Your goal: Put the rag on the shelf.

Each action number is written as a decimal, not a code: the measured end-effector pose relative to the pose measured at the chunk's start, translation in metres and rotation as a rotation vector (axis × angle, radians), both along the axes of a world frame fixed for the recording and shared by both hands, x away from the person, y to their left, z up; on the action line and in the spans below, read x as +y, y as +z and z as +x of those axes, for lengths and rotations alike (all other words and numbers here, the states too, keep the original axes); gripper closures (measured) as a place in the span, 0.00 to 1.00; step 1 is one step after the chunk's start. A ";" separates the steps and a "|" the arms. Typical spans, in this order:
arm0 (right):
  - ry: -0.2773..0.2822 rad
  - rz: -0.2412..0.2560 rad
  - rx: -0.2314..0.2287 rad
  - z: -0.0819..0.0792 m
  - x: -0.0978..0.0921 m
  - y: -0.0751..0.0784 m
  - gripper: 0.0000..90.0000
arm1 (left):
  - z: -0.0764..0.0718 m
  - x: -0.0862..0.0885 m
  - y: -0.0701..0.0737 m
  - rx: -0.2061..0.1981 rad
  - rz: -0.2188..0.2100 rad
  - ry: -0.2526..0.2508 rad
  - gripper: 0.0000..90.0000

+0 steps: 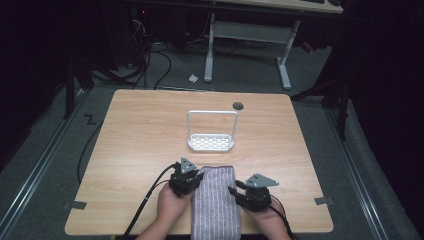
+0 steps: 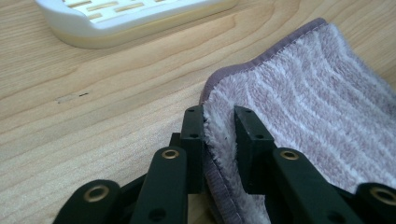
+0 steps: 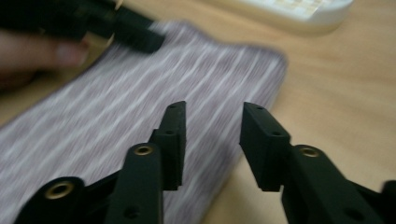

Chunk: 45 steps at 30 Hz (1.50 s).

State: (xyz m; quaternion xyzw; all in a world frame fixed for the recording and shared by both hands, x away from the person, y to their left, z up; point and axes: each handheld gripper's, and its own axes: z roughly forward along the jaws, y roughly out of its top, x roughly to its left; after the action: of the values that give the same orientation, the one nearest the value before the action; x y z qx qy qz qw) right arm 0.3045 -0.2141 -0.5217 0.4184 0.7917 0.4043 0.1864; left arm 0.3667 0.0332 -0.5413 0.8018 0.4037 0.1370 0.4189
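A folded purple-grey striped towel [image 1: 215, 200] lies lengthwise on the near middle of the wooden table [image 1: 140, 130]. My left gripper [image 1: 192, 179] sits at the towel's left edge near its far corner. In the left gripper view its jaws are closed on the towel's hemmed edge [image 2: 219, 140], which bunches up between them. My right gripper [image 1: 236, 189] is at the towel's right edge. In the right gripper view it [image 3: 212, 126] stands open just above the towel [image 3: 140, 93], straddling the right edge, with nothing pinched.
A white slatted tray with a tall wire handle [image 1: 211, 142] stands just beyond the towel, mid-table. A dark round cap [image 1: 238, 105] sits near the table's far edge. Cables trail off the table's left front.
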 end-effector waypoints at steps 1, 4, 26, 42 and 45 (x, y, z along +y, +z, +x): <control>-0.024 -0.001 -0.005 0.010 0.002 0.002 0.64 | 0.000 0.000 0.000 0.008 -0.009 0.001 0.83; -0.094 0.014 0.027 0.040 0.005 0.001 0.58 | 0.002 0.003 0.000 0.024 -0.032 0.002 0.84; -0.091 0.016 -0.090 0.022 0.008 -0.004 0.93 | -0.013 0.009 0.008 -0.043 -0.163 -0.031 0.87; -0.088 0.054 -0.297 -0.001 0.019 0.015 0.94 | -0.052 0.019 0.041 -0.296 -0.223 0.004 0.87; -0.090 0.056 -0.342 -0.006 0.019 0.022 0.94 | -0.056 0.019 0.046 -0.323 -0.229 0.008 0.87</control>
State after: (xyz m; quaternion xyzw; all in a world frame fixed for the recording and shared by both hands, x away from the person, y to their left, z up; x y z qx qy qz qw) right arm 0.2981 -0.1949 -0.4997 0.3836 0.7173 0.4828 0.3244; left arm 0.3105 0.0520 -0.4955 0.7149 0.3473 0.2186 0.5661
